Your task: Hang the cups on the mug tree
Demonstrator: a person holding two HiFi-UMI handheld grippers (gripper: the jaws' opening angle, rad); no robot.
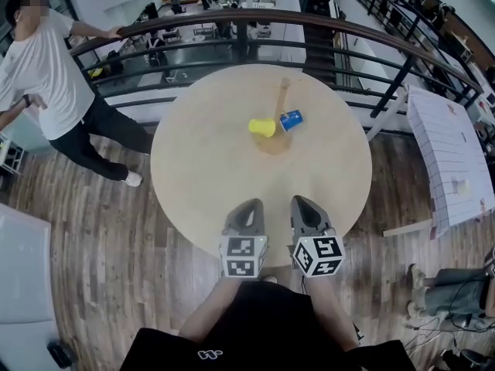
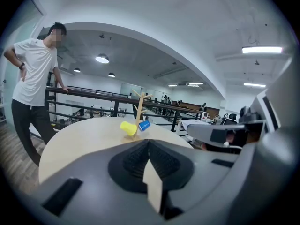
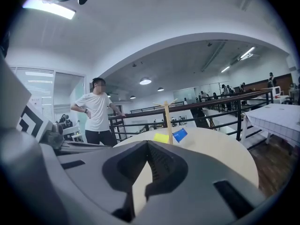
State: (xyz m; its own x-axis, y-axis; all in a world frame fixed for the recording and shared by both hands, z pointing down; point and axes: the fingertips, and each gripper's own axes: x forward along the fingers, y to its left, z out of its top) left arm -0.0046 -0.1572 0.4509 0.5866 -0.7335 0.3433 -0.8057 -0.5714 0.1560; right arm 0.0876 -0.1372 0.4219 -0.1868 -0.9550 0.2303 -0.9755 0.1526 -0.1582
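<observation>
The head camera is looking steeply down from above the operator, framing the whole round table. The left gripper and right gripper are showing at lower centre. Each gripper camera is riding just behind its own closed jaws, facing nearly level across the tabletop, with the gripper body filling the lower half of the frame. All three views are sharing the mug tree, well apart from the jaws, the railing and the standing person.

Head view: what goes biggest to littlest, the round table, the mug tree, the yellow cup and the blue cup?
1. round table
2. mug tree
3. yellow cup and blue cup: tied, they look about alike.
</observation>
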